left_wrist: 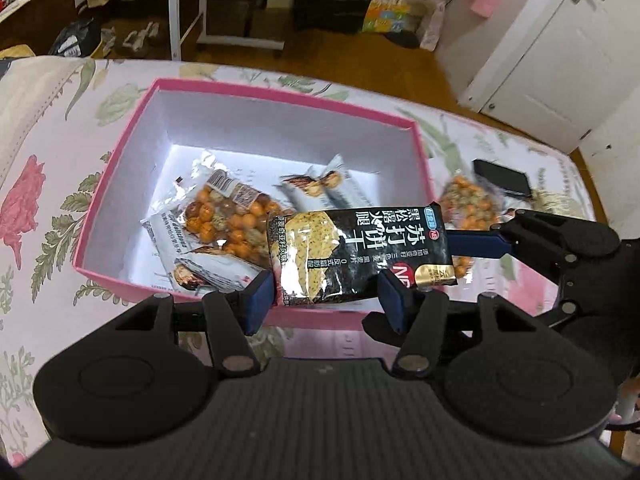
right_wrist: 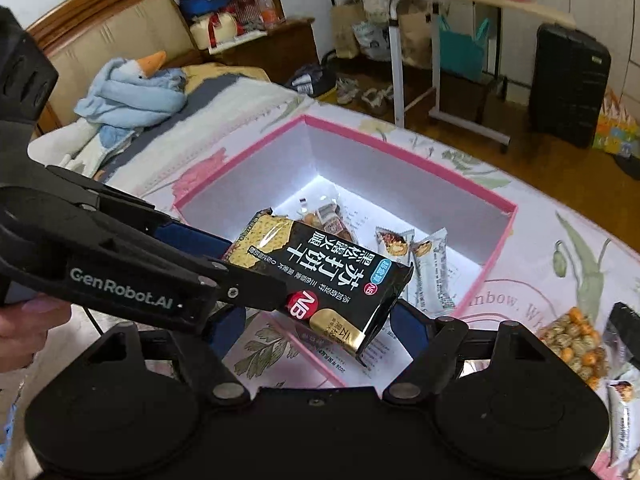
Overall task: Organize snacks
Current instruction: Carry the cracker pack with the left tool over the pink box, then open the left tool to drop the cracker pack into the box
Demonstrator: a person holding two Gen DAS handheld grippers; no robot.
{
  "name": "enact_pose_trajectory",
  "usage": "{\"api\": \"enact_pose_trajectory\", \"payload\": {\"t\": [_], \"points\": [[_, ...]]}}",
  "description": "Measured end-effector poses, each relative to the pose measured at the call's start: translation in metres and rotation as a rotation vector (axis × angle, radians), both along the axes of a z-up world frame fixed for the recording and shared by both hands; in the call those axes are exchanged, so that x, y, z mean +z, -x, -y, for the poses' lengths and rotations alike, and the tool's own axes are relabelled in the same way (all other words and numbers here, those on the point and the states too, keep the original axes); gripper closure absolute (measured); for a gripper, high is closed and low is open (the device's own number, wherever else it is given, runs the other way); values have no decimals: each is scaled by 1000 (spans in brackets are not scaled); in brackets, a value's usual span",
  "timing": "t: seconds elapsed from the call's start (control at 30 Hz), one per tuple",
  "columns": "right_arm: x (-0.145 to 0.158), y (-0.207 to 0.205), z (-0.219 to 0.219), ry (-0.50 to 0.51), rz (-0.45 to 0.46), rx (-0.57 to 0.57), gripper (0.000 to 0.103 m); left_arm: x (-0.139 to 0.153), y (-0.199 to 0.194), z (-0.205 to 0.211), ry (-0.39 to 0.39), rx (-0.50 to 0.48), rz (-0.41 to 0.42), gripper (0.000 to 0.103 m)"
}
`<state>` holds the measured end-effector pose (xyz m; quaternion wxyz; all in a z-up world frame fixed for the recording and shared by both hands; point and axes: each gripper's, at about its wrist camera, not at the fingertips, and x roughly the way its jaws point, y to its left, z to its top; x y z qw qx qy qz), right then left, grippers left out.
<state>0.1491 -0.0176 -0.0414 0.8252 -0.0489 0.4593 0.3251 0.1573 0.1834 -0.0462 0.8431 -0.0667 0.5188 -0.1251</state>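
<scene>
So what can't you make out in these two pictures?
Right wrist view: whether the right gripper actually squeezes the cracker packet; the packet covers its jaws' tips.
Left wrist view: the nut bag beside the pink box is blurred and partly behind the packet.
Right wrist view: a snack bar is cut off by the right edge.

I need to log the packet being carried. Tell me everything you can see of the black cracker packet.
The cracker packet is a glossy black plastic pouch with large white Chinese characters, a cracker picture, a red NB badge and a gold patch at one end. It is sealed and slightly crumpled, held tilted in the air over the near edge of the pink box. The left gripper's blue fingers clamp its sides.
</scene>
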Motion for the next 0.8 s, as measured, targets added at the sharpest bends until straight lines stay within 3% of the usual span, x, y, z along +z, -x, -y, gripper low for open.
{"api": "enact_pose_trajectory", "payload": {"t": [0.27, 0.53, 0.8], "points": [[-21, -8, -14, 66, -25, -1, 19, -27, -13, 1, -35, 7, -27, 48], [-11, 1, -4, 52, 0, 16, 19, -18, -2, 10, -51, 11, 23, 46], [29, 40, 82, -44, 107, -74, 19, 16, 15, 25, -22, -71, 72, 46]]}}
